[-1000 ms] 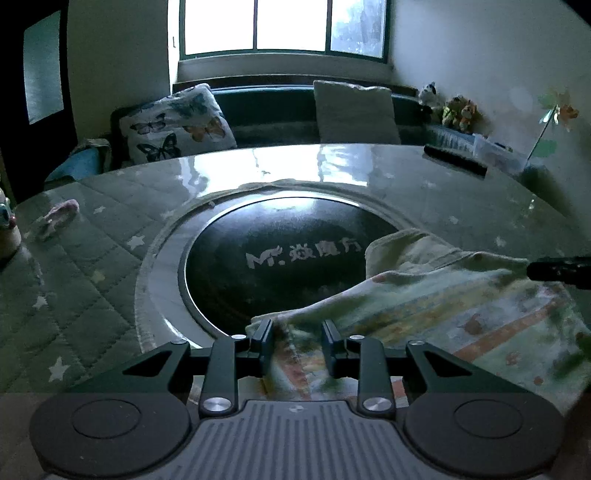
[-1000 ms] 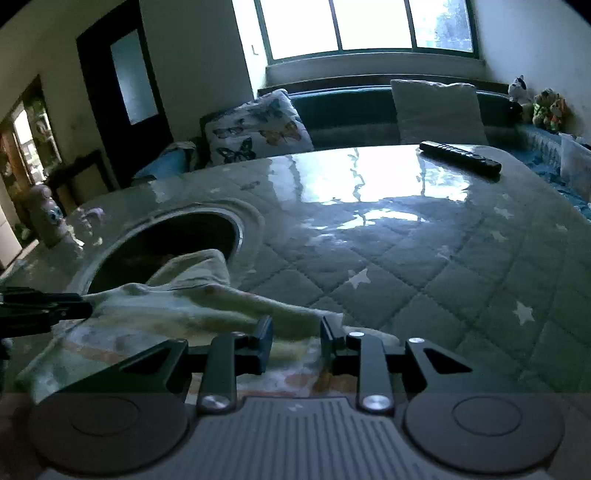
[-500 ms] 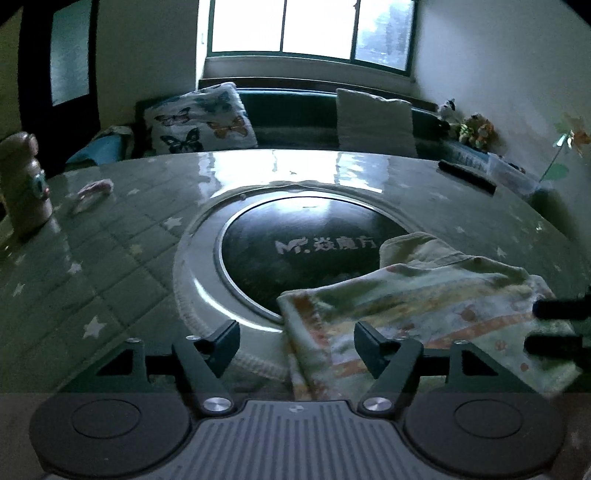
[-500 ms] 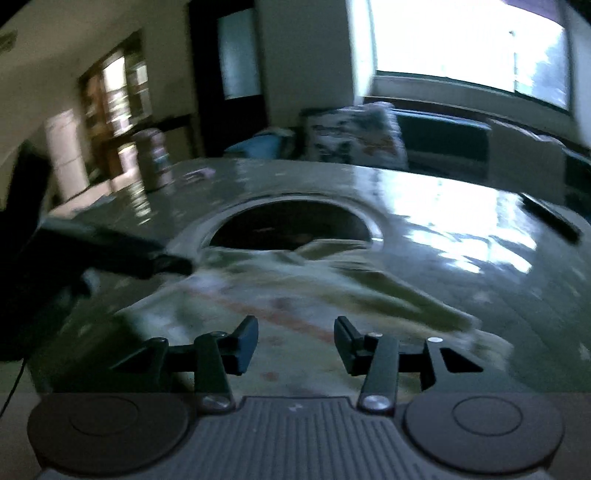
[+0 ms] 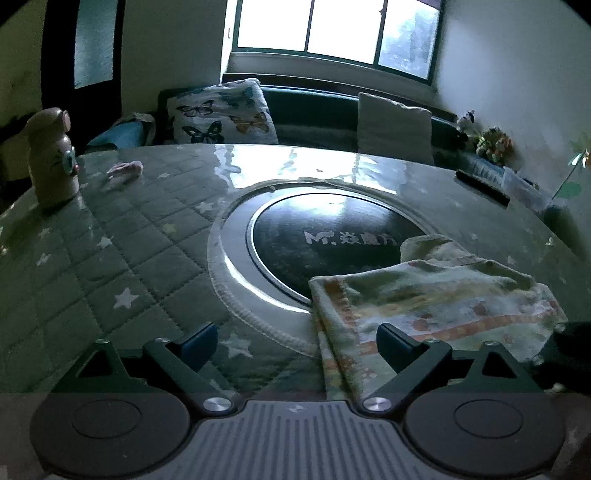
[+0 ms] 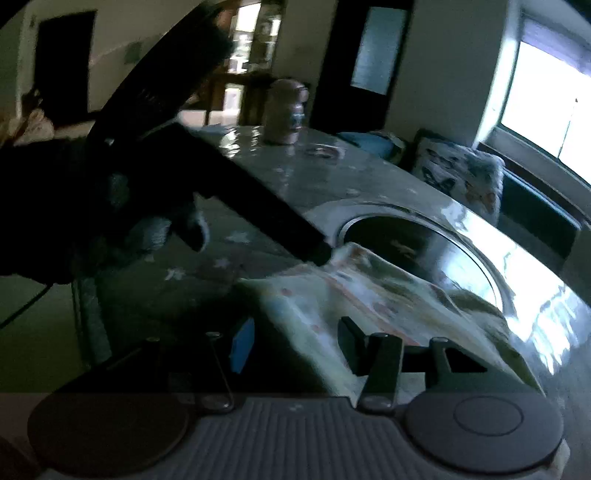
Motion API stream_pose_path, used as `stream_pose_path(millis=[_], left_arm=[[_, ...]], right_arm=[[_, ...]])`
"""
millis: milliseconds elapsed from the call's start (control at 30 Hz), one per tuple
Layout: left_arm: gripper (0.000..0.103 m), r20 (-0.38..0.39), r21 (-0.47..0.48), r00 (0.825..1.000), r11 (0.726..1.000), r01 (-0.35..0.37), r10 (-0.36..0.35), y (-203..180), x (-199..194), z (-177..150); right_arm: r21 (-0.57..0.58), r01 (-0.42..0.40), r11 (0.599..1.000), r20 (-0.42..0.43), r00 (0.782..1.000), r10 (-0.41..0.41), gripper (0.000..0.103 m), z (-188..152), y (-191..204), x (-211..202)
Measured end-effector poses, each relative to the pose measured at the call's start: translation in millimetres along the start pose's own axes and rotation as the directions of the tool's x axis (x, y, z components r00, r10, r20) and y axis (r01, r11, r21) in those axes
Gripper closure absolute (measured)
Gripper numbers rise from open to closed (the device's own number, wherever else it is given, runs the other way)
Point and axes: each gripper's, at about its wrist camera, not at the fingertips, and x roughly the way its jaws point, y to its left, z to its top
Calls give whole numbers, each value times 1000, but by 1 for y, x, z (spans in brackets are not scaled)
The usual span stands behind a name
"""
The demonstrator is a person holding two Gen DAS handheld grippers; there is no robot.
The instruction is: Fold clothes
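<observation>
Since a second ago both grippers have let go of the folded cloth (image 5: 432,299), which lies flat on the quilted table (image 5: 110,258), overlapping the round dark inset (image 5: 325,236). The left gripper (image 5: 297,341) is spreading wide, pads clear of the fabric; the right gripper (image 6: 295,341) is opening too, nothing pinched. A thermos (image 5: 51,158) stands far off.

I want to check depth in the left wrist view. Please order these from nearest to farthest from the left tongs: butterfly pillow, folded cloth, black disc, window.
1. Folded cloth: lower right, its edge between the opening left tongs, not gripped.
2. Black disc: table centre, just beyond the cloth.
3. Butterfly pillow: on the sofa, behind the table, left.
4. Window: back wall, top.
</observation>
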Motion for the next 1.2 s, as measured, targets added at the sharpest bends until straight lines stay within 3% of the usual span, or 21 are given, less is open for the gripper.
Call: stream_pose_path(millis=[133,233,500,900,1200], left_arm=[[8,-5,-39,1000,999,19,-20,6,-1,-1],[8,-9,-59,999,998,32,-33,9,-1,-1],[8,-23,-78,998,995,58,-60,6,1,-2],[8,-42,-42,999,999,19,-21,-2,5,-8],[7,-48,-9,999,1000,-8,7,-6,7,-12]], right_arm=[[-57,7,998,-18,1000,-8,56,7,14,13],[-43,3,999,-38,999,-5,63,9,15,21],[-8,9,1000,-42,999,-9,66,8,13,24],[179,-50,983,11,999,49,51,-7,-10,2],[261,-53,964,-18,998,60,50,-32,-27,-19]])
